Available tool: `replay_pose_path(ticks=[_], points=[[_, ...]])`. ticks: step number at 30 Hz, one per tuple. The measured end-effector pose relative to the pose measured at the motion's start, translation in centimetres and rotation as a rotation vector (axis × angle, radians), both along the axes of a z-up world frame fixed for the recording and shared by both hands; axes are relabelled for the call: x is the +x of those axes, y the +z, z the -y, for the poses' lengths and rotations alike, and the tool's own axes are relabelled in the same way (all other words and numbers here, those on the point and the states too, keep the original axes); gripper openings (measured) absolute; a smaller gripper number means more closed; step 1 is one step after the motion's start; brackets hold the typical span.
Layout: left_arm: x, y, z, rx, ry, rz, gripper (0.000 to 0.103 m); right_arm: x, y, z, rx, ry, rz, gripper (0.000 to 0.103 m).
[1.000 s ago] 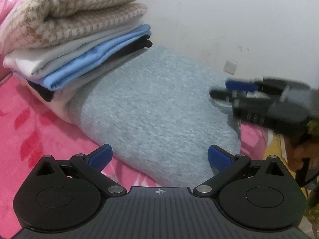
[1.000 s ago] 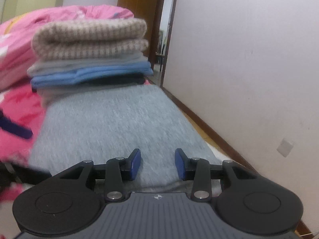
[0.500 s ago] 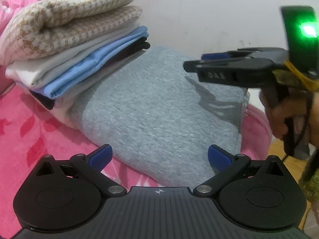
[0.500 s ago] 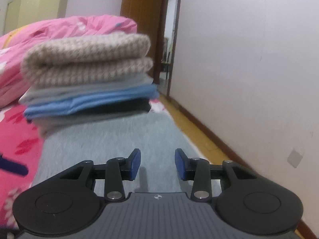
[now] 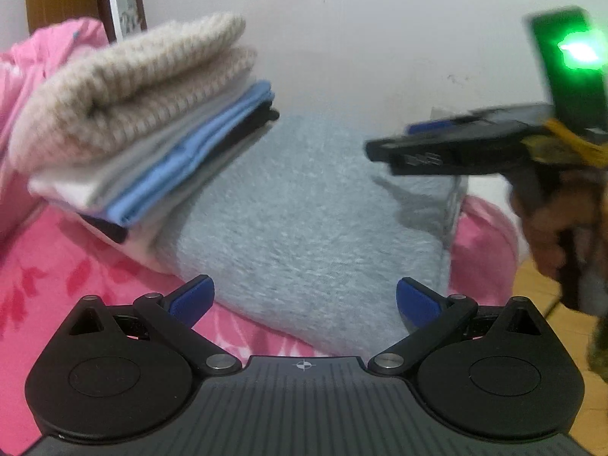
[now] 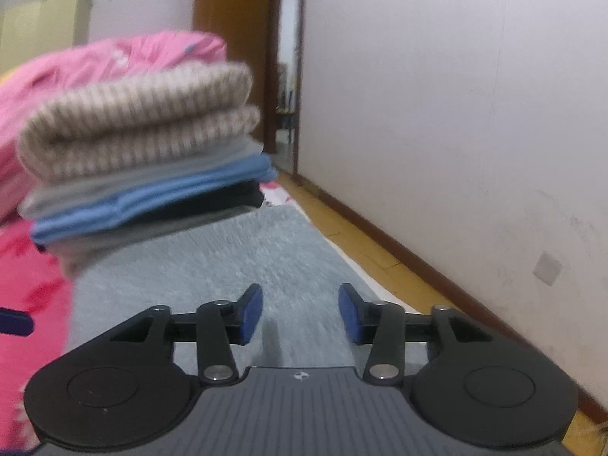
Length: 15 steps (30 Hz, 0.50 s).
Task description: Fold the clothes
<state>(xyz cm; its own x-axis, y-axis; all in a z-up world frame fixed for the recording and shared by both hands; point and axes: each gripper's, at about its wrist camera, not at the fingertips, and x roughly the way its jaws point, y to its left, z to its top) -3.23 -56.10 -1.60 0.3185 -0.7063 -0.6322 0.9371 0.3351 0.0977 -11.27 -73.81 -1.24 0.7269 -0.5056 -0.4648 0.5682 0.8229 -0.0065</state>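
A folded grey garment (image 5: 304,220) (image 6: 212,266) lies flat on the pink bedspread (image 5: 49,281). A stack of folded clothes (image 5: 144,133) (image 6: 140,159), beige knit on top, then white, blue, black and grey layers, rests on its far left part. My left gripper (image 5: 302,300) hovers open at the garment's near edge with nothing between its fingers. My right gripper (image 6: 300,313) is above the garment's right part, its jaws opening, with nothing between them. The right gripper (image 5: 448,152) also shows in the left wrist view, held in a person's hand (image 5: 554,220).
A white wall (image 6: 456,114) runs close along the right, with a strip of wooden floor (image 6: 357,243) between it and the bed. A pink quilt (image 6: 95,64) is heaped behind the stack. A wooden door frame (image 6: 235,57) stands at the back.
The right gripper's jaws have spread wider, and it has risen above the grey garment. Both views have shifted a little, and the stack looks closer.
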Motion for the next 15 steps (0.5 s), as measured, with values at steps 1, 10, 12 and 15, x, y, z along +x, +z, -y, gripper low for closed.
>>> replay_pose_path(ticks=[1, 10, 12, 15], points=[[-0.2, 0.5, -0.4, -0.009, 0.0, 0.004, 0.103, -1.1, 0.4, -0.6, 0.016, -0.008, 0.017, 0.051], [-2.6, 7.3, -5.0, -0.083, -0.004, 0.046, 0.103, -10.7, 3.7, -5.2, 0.14, -0.054, 0.138, 0.061], [-3.0, 9.2, -6.6, -0.118, 0.0, 0.032, 0.103, -11.6, 4.2, -6.2, 0.172, -0.061, 0.169, 0.066], [-3.6, 11.7, -9.2, -0.177, 0.008, -0.01, 0.103, -13.0, 5.1, -8.3, 0.206, -0.052, 0.216, 0.069]])
